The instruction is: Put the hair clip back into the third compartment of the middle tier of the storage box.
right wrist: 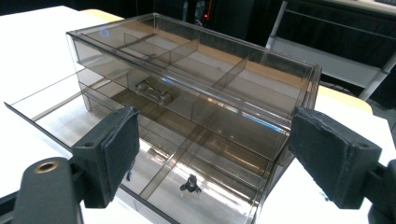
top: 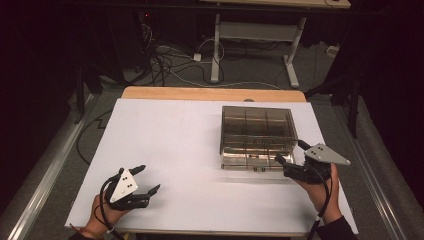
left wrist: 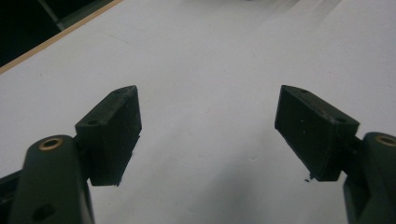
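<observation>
We see a white sheet (top: 190,165) on a tan wooden table (top: 210,93). The drawer box (top: 256,131) is smoky, see-through grey-brown, with a small black item (right wrist: 190,183) in its open bottom drawer. Both grippers, left (top: 148,179) and right (top: 290,152), are black, each topped by a grey plate with dark dots. Brass-coloured rings (left wrist: 50,143) mark the jaw arms. The floor (top: 240,70) is grey.

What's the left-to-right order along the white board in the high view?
Left gripper, open, jaws empty → bare white board → smoked clear drawer box, lower drawer pulled out → right gripper, open, at the box's near right corner.
</observation>
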Demonstrator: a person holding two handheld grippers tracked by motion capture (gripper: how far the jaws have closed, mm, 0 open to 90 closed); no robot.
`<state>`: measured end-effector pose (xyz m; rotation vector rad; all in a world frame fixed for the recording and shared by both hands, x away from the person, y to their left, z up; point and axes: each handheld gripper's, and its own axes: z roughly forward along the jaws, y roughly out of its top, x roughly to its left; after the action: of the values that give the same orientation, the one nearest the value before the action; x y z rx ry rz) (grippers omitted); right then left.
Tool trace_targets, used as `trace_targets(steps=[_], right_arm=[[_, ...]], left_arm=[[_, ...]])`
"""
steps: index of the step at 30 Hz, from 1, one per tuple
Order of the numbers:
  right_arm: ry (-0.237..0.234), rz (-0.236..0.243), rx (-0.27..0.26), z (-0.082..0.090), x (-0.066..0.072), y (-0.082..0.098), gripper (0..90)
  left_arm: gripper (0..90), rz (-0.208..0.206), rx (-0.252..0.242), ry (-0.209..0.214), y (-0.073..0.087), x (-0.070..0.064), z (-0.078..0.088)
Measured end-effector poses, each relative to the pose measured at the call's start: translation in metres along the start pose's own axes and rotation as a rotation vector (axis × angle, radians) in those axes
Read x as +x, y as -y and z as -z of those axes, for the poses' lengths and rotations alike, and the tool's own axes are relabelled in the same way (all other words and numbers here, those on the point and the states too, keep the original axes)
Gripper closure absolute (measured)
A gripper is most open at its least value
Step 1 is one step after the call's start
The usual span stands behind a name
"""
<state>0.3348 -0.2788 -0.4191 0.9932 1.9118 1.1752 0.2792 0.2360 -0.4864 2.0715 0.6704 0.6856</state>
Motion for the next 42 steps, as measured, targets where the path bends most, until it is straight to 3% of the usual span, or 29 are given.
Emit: trace_targets(steps=[18,42], right_arm=[[-0.021,0.012,-0.057,0.011,0.013,-0.003,15.5],[-0.064,0.037,-0.076,0.017,0.024,-0.003,15.8]], left_arm=[[21.5,0.0,-0.003,0.0,0.0,0.0,0.0],[21.5,-0.003,-0.008,0.007,-0.001,-0.003,0.0]])
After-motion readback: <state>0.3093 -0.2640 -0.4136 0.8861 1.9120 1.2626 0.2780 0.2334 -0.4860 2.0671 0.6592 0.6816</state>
